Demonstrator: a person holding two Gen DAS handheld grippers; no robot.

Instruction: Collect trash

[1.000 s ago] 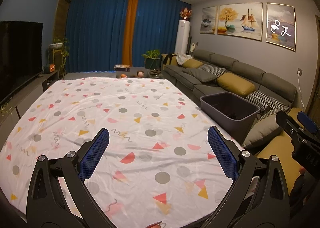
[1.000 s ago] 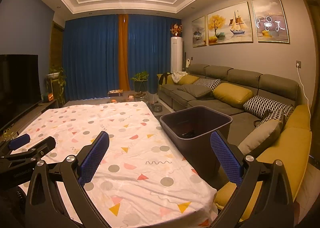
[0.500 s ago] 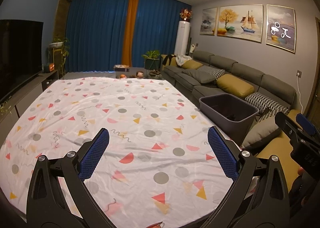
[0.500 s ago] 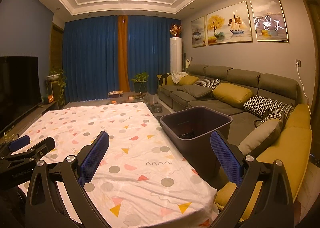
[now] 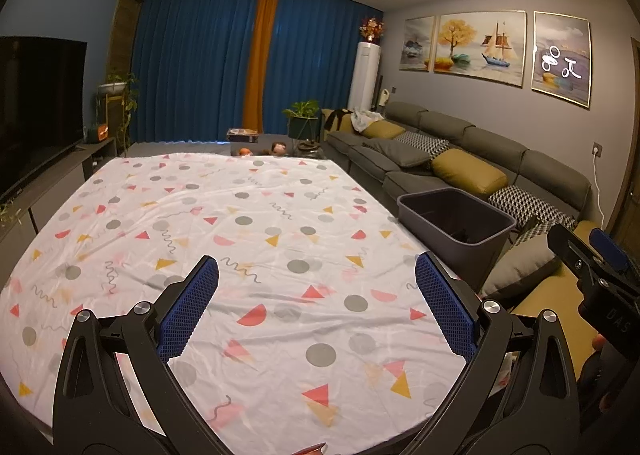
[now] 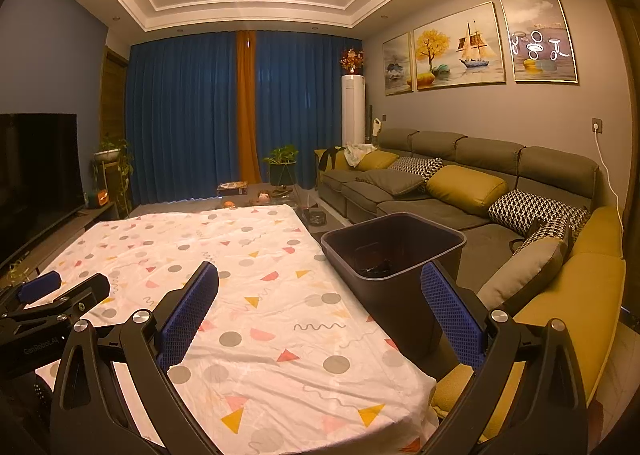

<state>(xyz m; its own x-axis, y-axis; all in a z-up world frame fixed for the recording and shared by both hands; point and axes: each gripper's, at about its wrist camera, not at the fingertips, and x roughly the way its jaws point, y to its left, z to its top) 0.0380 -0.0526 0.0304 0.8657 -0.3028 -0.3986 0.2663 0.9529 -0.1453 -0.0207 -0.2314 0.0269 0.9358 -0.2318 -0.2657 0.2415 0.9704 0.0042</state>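
The left hand-held gripper (image 5: 316, 295) hovers wide open and empty over the counter (image 5: 248, 223) – its patterned cloth lies flat. The right hand-held gripper (image 6: 320, 295), also spread and empty, sits at the counter's right edge – the bin (image 6: 394, 255) stands just beside it, dark scraps inside.

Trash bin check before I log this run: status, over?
Left gripper open, empty. Right gripper open, empty. Trash bin beside table, dark scraps inside. Nothing in the way.
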